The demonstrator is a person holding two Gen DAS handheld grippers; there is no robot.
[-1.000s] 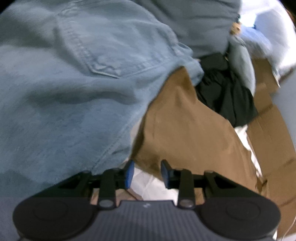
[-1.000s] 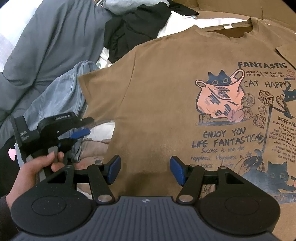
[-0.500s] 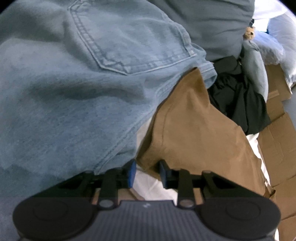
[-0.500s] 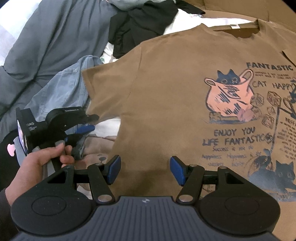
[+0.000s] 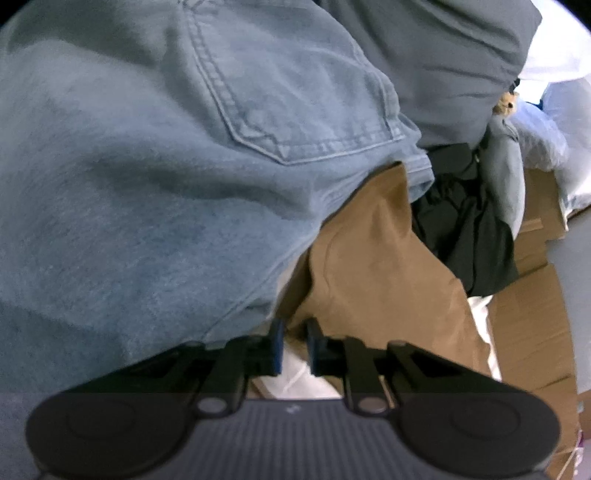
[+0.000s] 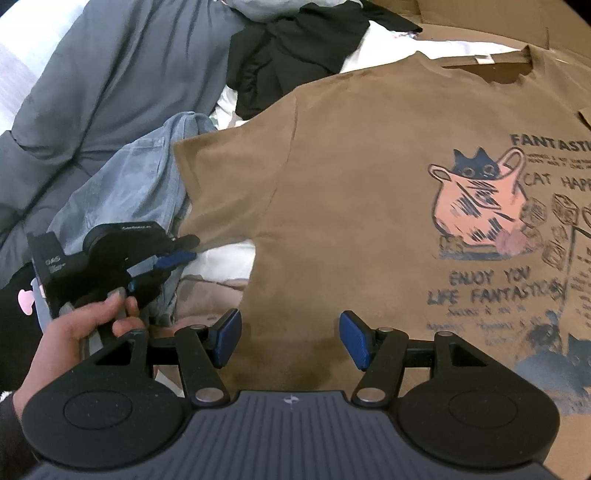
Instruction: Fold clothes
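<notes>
Left wrist view: the left claw (image 5: pixel 294 345) is closing on the lower edge of the sleeve of the brown T-shirt (image 5: pixel 373 266), with a narrow gap left between its blue pads and the hem just at their tips; whether cloth is actually pinched yet I cannot tell. The jeans (image 5: pixel 166 155) crowd in against the sleeve from the left, so the bite should take brown fabric only and not snag denim. From the right wrist view the T-shirt (image 6: pixel 369 184) lies spread print-up over cardboard (image 6: pixel 480 22), with a black garment (image 6: pixel 295 48) and grey bedding (image 6: pixel 110 81) heaped beyond its shoulder. The right claw (image 6: pixel 290 341) hangs over the shirt's lower body with its jaws standing well apart and nothing between them. A good fold here probably means securing the sleeve hem fully, then lifting it clear of the jeans and carrying it inward across the chest while the right claw steadies or takes the bottom hem on the same side.
</notes>
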